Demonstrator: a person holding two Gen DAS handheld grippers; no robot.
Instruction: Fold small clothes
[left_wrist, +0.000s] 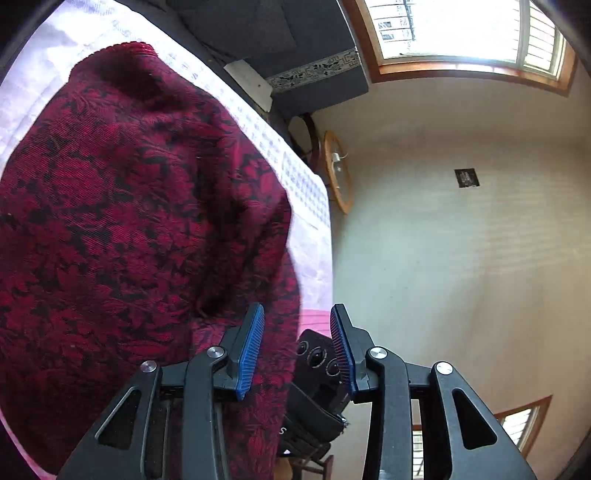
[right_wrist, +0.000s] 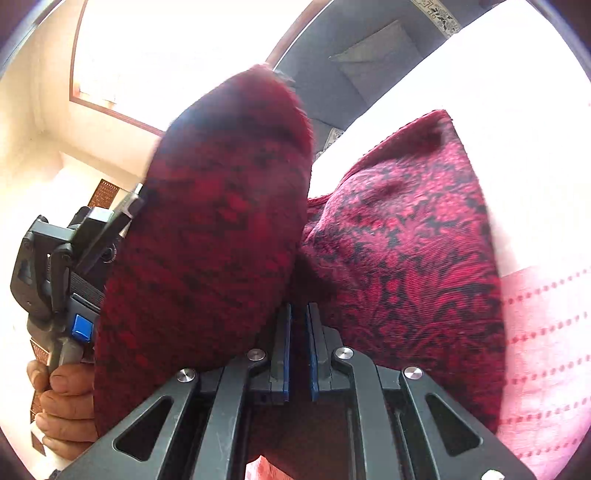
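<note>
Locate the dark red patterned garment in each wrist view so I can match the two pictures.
Left wrist: the red patterned garment fills the left half, on the white cloth.
Right wrist: it fills the centre, a raised fold left, the rest right.
Shared landmark: the dark cushion with patterned trim, top in both views.

Both grippers, the left gripper (left_wrist: 297, 349) and the right gripper (right_wrist: 298, 350), have black linkage arms with triangular cut-outs, round silver rivets and ribbed blue pads, and the left one's grey handle carries a square blue button (right_wrist: 82, 327) above the person's hand (right_wrist: 62, 406).
</note>
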